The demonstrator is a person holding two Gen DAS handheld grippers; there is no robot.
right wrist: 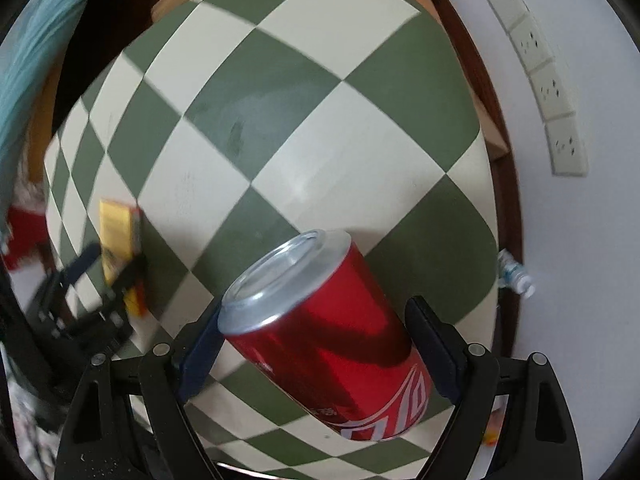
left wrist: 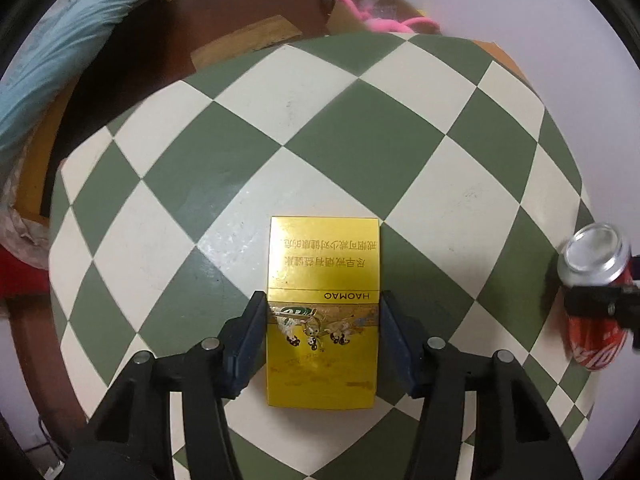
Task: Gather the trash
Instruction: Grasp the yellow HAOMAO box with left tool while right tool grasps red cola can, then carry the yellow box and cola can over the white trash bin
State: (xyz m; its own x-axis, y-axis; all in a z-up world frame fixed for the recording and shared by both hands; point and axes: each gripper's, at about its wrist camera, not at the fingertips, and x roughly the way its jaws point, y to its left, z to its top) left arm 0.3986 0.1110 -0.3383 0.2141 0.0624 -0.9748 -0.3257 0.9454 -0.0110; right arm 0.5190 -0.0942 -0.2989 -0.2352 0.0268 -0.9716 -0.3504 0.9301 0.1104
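Observation:
A yellow cigarette box [left wrist: 323,312] marked HAOMAO sits between the fingers of my left gripper [left wrist: 323,304], which is shut on its sides above the green-and-white checkered table [left wrist: 280,120]. A red soda can [right wrist: 320,336] is held tilted in my right gripper [right wrist: 316,320], above the same table [right wrist: 320,120]. In the left wrist view the can [left wrist: 596,300] and the right gripper show at the right edge. In the right wrist view the yellow box [right wrist: 118,236] and the left gripper show at the left, blurred.
A light blue cloth bundle [left wrist: 60,52] lies beyond the table's left side. Pink fuzzy items [left wrist: 380,16] and cardboard sit behind the far edge. White wall sockets [right wrist: 548,80] line the wall on the right. A small plastic bottle [right wrist: 514,274] lies off the table's right edge.

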